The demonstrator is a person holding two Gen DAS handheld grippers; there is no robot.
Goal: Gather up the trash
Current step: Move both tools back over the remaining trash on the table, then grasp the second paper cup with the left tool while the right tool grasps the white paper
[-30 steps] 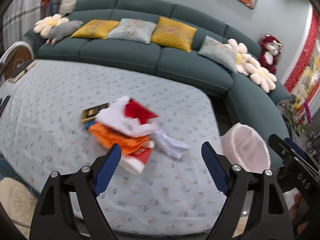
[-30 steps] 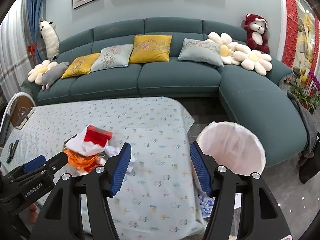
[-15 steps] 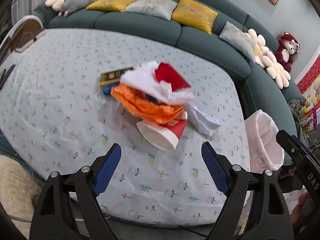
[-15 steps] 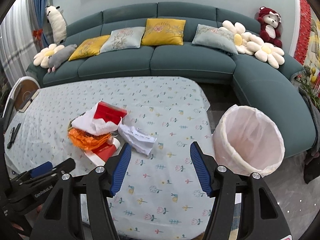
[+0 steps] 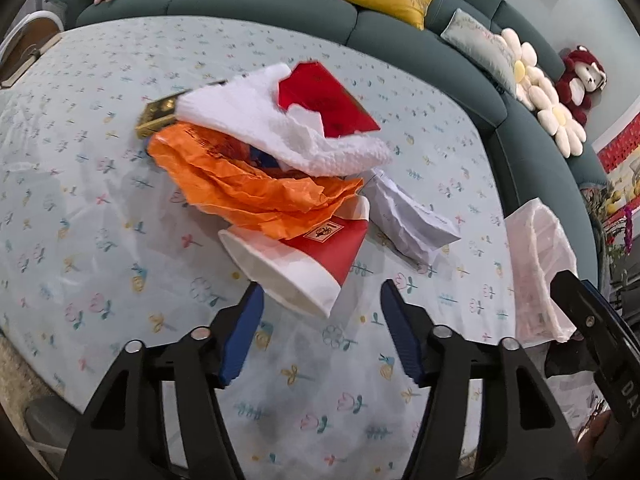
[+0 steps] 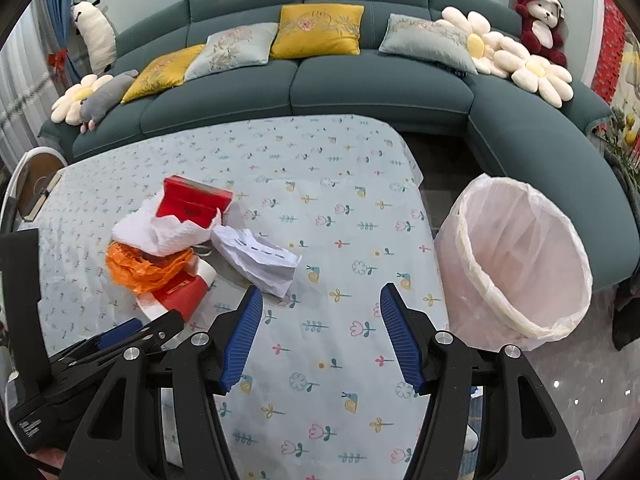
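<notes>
My left tool [image 5: 320, 320] and right tool [image 6: 320, 320] are both black, with ribbed blue pads [image 6: 244, 336]. The tabletop [image 6: 320, 184] wears a pale blue cloth sprinkled with small pink, yellow and teal flowers. On it I see a crinkled orange plastic bag [image 5: 248, 188], a white embossed paper towel [image 5: 272, 128], a glossy red box [image 5: 328, 100], a red-and-white paper cup [image 5: 304, 260], a crumpled white printed paper [image 5: 408, 216] and a gold-patterned dark packet [image 5: 158, 114]. The bin's plastic liner [image 6: 516, 256] is translucent pinkish white. The sofa [image 6: 380, 84] is deep teal, its cushions mustard yellow and grey-green.
</notes>
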